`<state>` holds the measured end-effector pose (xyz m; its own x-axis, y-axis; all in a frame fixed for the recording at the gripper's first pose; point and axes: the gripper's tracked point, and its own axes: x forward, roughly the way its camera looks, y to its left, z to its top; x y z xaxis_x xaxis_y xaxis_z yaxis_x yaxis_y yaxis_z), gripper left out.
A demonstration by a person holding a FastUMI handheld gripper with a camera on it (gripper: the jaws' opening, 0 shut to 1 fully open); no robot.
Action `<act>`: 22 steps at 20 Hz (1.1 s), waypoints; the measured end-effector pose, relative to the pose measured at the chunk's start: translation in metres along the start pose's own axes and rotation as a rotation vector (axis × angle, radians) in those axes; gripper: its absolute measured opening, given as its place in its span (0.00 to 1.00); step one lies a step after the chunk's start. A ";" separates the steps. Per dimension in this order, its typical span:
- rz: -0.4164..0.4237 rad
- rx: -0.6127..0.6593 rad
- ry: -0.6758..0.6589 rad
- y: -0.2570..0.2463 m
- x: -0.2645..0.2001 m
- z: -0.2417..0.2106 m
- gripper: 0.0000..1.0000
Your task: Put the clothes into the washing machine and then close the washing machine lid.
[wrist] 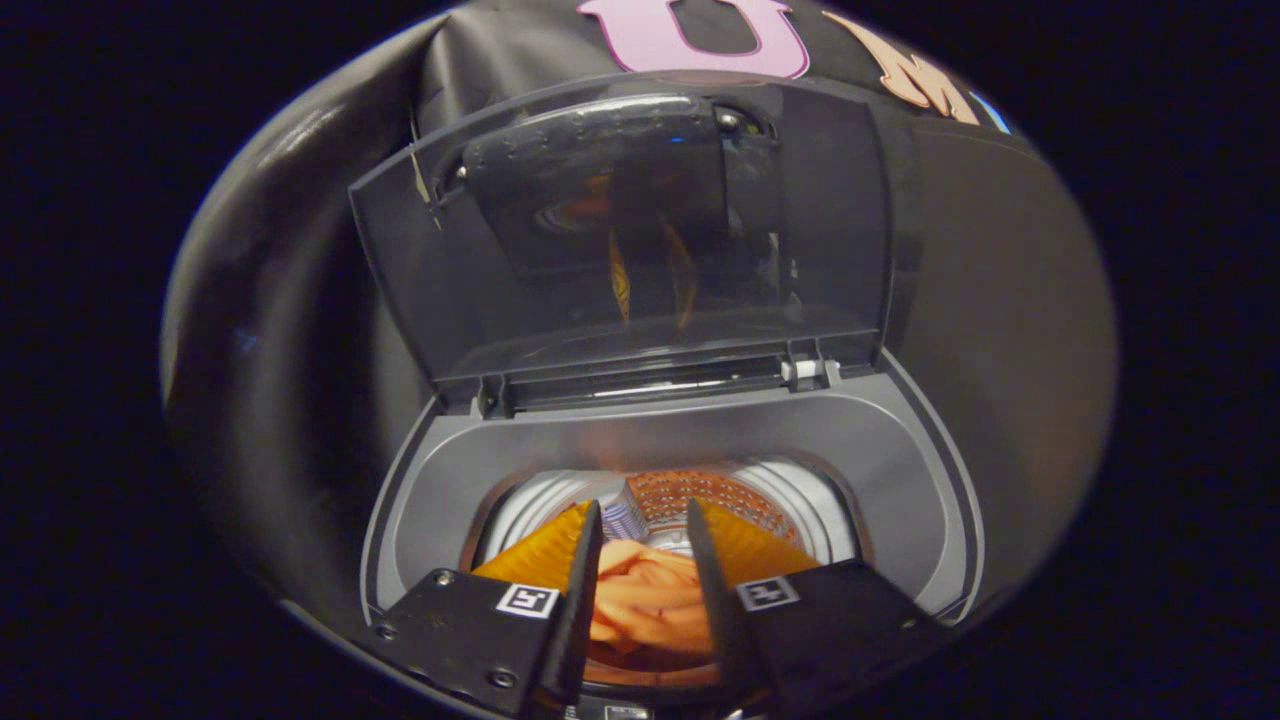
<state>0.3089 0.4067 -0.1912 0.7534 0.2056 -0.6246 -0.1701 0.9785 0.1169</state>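
Now your fingers [645, 560] hang parted above the drum [800, 510], clothes [645, 600] below them; cloth draped over the rim could jam the raised lid [450, 290].

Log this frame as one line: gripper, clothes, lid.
gripper: open, fingers over drum opening, holding nothing | orange garment: in the drum, seen between fingers | washing machine lid: raised, upright behind opening | pending: close lid

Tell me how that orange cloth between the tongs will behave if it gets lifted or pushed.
The orange cloth lies crumpled in folds in the drum between the open tongs, so it is probably floppy and would sag if lifted. It looks light and soft; a push would likely bunch it rather than slide it.
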 end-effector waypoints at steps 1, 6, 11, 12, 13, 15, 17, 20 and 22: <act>-0.006 -0.009 -0.008 -0.001 -0.003 0.005 0.61; -0.015 -0.030 -0.043 0.000 -0.021 0.030 0.98; -0.008 -0.071 -0.136 0.013 -0.042 0.078 0.97; -0.004 -0.084 -0.149 0.019 -0.047 0.090 0.98; 0.003 -0.096 -0.161 0.025 -0.050 0.102 0.98; 0.012 -0.114 -0.191 0.035 -0.059 0.122 0.97; 0.028 -0.116 -0.226 0.047 -0.068 0.146 0.98; 0.038 -0.111 -0.285 0.056 -0.075 0.180 0.97; 0.037 -0.122 -0.334 0.060 -0.076 0.206 0.97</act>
<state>0.3720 0.4537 0.0227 0.9079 0.2553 -0.3326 -0.2607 0.9650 0.0290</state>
